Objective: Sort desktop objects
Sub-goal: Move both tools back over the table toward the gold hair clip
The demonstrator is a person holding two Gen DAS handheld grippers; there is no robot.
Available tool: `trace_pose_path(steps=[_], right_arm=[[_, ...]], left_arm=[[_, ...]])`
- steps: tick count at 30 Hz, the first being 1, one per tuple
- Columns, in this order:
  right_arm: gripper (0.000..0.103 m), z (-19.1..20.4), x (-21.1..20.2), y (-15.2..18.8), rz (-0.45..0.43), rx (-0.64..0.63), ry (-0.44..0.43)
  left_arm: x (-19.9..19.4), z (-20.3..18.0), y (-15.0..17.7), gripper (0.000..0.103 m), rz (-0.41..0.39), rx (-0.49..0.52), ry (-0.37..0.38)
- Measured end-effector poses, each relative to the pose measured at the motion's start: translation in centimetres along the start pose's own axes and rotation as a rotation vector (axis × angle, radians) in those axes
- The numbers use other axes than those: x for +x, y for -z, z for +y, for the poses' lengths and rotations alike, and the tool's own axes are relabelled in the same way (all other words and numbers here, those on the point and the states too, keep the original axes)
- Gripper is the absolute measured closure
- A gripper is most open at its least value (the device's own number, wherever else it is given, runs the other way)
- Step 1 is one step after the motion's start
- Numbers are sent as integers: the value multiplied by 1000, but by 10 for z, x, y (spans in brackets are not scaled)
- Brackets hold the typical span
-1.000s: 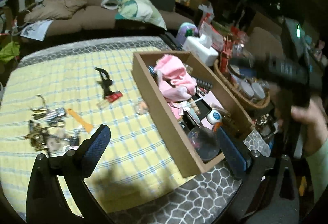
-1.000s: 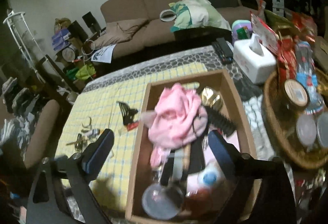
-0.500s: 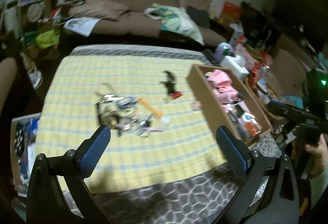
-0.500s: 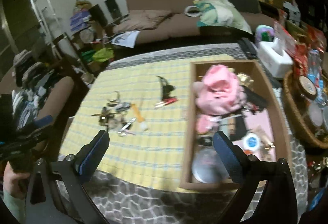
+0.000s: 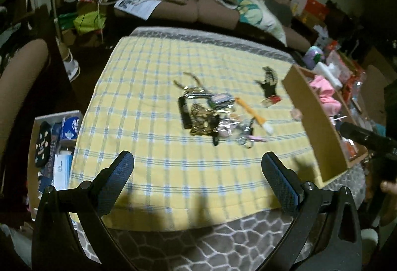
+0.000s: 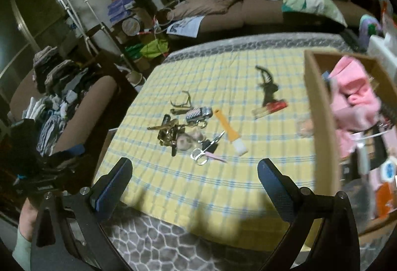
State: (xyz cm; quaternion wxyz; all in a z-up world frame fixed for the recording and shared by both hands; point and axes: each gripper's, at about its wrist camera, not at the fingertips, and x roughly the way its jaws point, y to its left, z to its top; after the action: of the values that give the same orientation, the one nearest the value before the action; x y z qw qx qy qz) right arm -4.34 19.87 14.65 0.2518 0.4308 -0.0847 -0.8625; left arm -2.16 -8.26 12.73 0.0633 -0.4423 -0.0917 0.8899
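Both claws, left (image 5: 197, 173) and right (image 6: 194, 178), are held released and empty above the worktop (image 6: 248, 191), apparently for approach. The clutter (image 6: 188, 132) is left unsorted beside the box (image 6: 322, 122).

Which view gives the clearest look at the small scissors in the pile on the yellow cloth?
The right wrist view: the scissors lie at the pile's near edge, with both finger loops and blades distinct. In the left wrist view, the scissors are a blurred tangle, with only the loops discernible.

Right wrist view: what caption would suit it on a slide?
Open right gripper hovers over a yellow checked cloth strewn with scissors, keys, clips.
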Motion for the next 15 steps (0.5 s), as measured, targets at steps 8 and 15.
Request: trace_pose_path(steps=[8,15], right_arm=[[2,-8,52,1,0,29,4],[6,-18,74,-6,-21,6,35]], left_arm=[[55,13,-3,0,37,-22,-12],[80,4,-18,0,-12,-22,-6]])
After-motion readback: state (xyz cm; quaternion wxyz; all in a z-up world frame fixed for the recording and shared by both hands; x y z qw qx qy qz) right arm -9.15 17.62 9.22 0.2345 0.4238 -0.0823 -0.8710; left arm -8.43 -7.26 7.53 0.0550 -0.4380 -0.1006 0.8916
